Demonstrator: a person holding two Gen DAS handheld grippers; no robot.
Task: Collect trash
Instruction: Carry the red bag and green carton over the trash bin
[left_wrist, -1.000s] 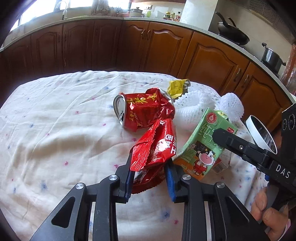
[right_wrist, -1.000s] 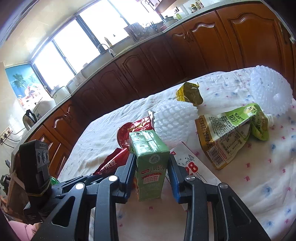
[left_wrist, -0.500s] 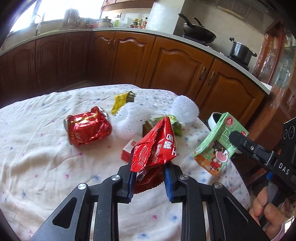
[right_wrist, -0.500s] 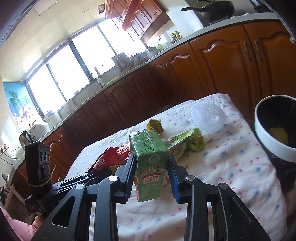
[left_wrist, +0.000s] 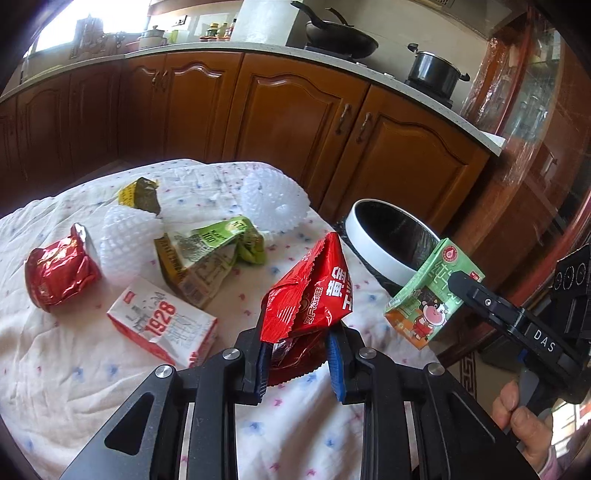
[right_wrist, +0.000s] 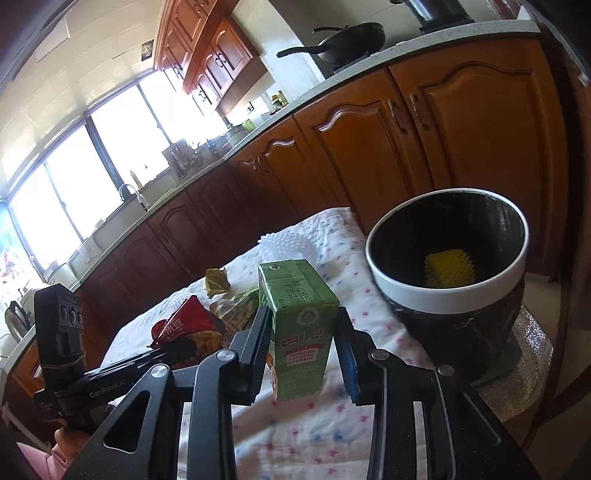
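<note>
My left gripper (left_wrist: 297, 354) is shut on a red snack wrapper (left_wrist: 310, 291), held above the cloth-covered table (left_wrist: 55, 369). To its right my right gripper (left_wrist: 458, 284) is shut on a green milk carton (left_wrist: 432, 291), which hangs at the table's right edge, just in front of the bin. In the right wrist view the carton (right_wrist: 299, 321) stands upright between the gripper (right_wrist: 303, 332) pads. A black bin with a white rim (right_wrist: 443, 295) stands just right of it, with a yellow foam net (right_wrist: 448, 267) inside.
On the table lie a crushed red can (left_wrist: 59, 273), two white foam nets (left_wrist: 125, 236), a green pouch (left_wrist: 214, 247), a yellow-green wrapper (left_wrist: 140, 192) and a white box marked 1928 (left_wrist: 162, 325). Wooden kitchen cabinets (left_wrist: 295, 122) run behind. A hand (left_wrist: 524, 424) holds the right gripper's handle.
Both grippers have swung to the right with the wrapper and the carton still held. The bin has come into view and grown larger; the can and nets have slid left.
</note>
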